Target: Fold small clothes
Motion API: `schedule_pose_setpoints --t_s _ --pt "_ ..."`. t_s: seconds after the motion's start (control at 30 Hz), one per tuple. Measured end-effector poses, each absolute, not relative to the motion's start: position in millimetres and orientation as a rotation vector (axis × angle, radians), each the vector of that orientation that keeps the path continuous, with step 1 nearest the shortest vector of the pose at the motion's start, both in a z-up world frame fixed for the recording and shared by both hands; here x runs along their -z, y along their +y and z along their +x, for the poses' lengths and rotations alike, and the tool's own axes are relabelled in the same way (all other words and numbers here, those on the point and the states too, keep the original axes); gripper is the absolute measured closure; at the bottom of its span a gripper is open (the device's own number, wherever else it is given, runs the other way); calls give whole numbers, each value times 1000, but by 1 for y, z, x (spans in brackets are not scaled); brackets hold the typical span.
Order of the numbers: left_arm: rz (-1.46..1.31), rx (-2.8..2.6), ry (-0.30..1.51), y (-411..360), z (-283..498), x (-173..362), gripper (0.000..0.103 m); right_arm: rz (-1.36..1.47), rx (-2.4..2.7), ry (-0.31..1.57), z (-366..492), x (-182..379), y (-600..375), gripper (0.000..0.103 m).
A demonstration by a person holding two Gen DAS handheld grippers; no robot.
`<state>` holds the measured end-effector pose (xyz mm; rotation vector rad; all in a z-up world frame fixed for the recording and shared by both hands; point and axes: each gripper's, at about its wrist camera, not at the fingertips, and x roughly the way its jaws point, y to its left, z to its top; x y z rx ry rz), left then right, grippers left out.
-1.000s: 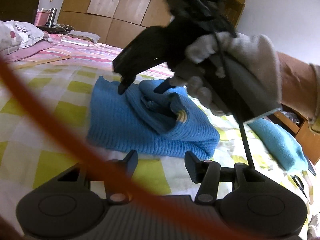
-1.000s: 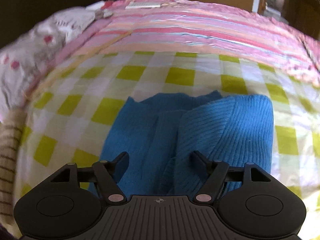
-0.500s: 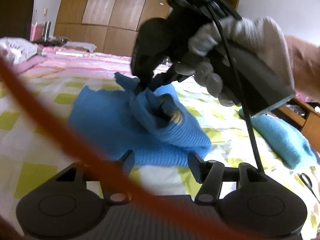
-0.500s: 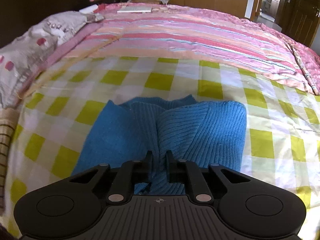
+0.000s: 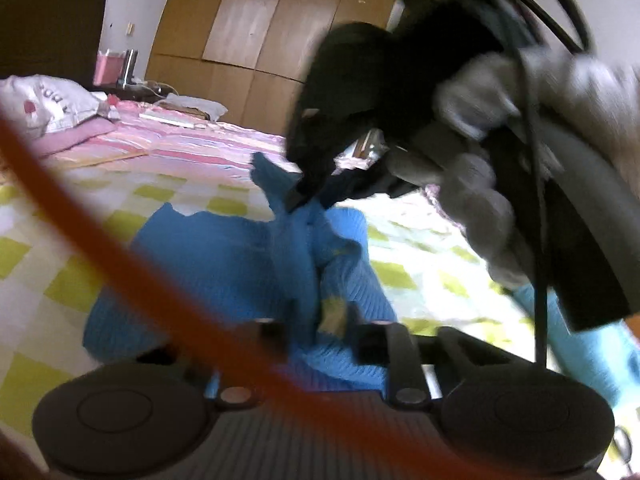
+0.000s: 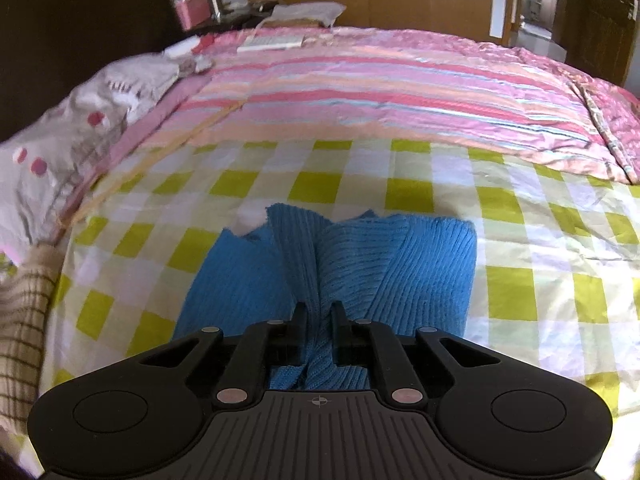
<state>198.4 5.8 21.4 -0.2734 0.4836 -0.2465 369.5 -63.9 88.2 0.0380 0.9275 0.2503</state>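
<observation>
Right tongs (image 6: pixel 320 312): two black fingers pressed nearly together, pinching a raised ridge of the blue sweater (image 6: pixel 400 264) between them. Seen from the left wrist camera, the same tongs (image 5: pixel 304 196) come down from above, held by a hand in a grey knit glove (image 5: pixel 476 196), and the cloth rises to a peak at their tips. Left tongs (image 5: pixel 320 336): fingers set apart on either side of the sweater's (image 5: pixel 224 272) near edge; whether they touch it cannot be told, as this view is blurred.

Sweater: ribbed knit, bright blue, partly folded, lying in the middle of the checked sheet (image 6: pixel 328 184). Its right part is a thick rounded fold with clear ribbing; its left part lies flatter, with an uneven far edge. A pale yellow patch shows in the bunched folds close to the left tongs.

Sheet: thin cloth in yellow-green and white squares, spread over the bed. Beyond the sweater lies a striped quilt (image 6: pixel 400 92), pink and orange, smooth and slightly shiny. Left of the sweater, at the bed's edge, rests a grey pillow (image 6: pixel 80 120) with red dots. Right of the sweater, in the left wrist view, lies a second light-blue garment (image 5: pixel 592 348), folded. Behind the bed stand wooden wardrobe doors (image 5: pixel 256 24). An orange cord (image 5: pixel 100 248), out of focus, crosses the left wrist view diagonally.
</observation>
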Motion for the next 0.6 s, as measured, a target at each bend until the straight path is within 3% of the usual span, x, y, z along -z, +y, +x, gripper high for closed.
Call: schedule_pose_setpoints --t_s 0.3,0.6 --pt "-400 245 414 69 188 -44 82 115 -313 855 371 -114 -43 94" --pt "-473 135 542 127 210 1 82 90 -301 951 403 -47 29 94"
